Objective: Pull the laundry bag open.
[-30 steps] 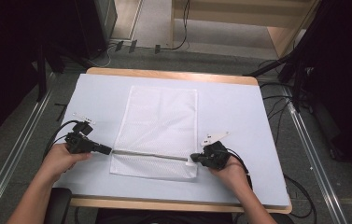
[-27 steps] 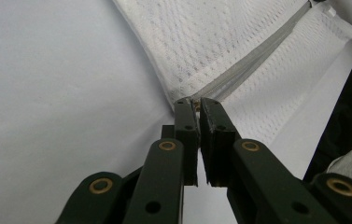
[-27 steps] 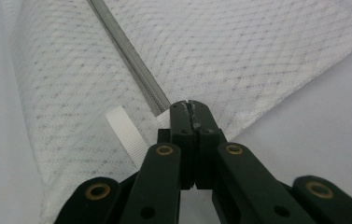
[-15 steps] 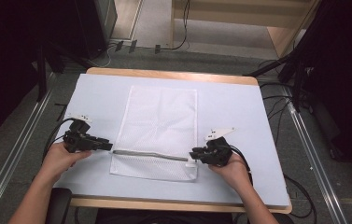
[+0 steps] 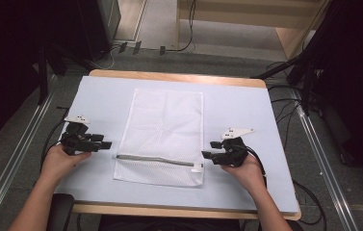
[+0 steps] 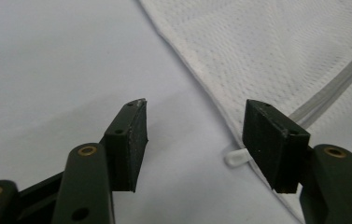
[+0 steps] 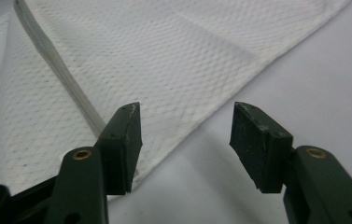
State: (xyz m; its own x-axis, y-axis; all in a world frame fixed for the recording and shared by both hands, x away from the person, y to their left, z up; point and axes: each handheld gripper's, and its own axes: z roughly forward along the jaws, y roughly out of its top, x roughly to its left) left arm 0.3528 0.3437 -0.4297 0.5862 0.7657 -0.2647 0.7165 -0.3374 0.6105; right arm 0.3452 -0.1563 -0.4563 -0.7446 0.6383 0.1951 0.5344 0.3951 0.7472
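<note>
White mesh zippered laundry bag (image 5: pixel 164 137) lies flat mid pale blue surface (image 5: pixel 246 110). Left gripper (image 5: pixel 106 144) and right gripper (image 5: pixel 207 153) flank bag's near corners, jaws spread, just been opening, nothing between. Bag likely light, limp; take by hemmed corners beside grey zipper (image 5: pixel 155 159).
</note>
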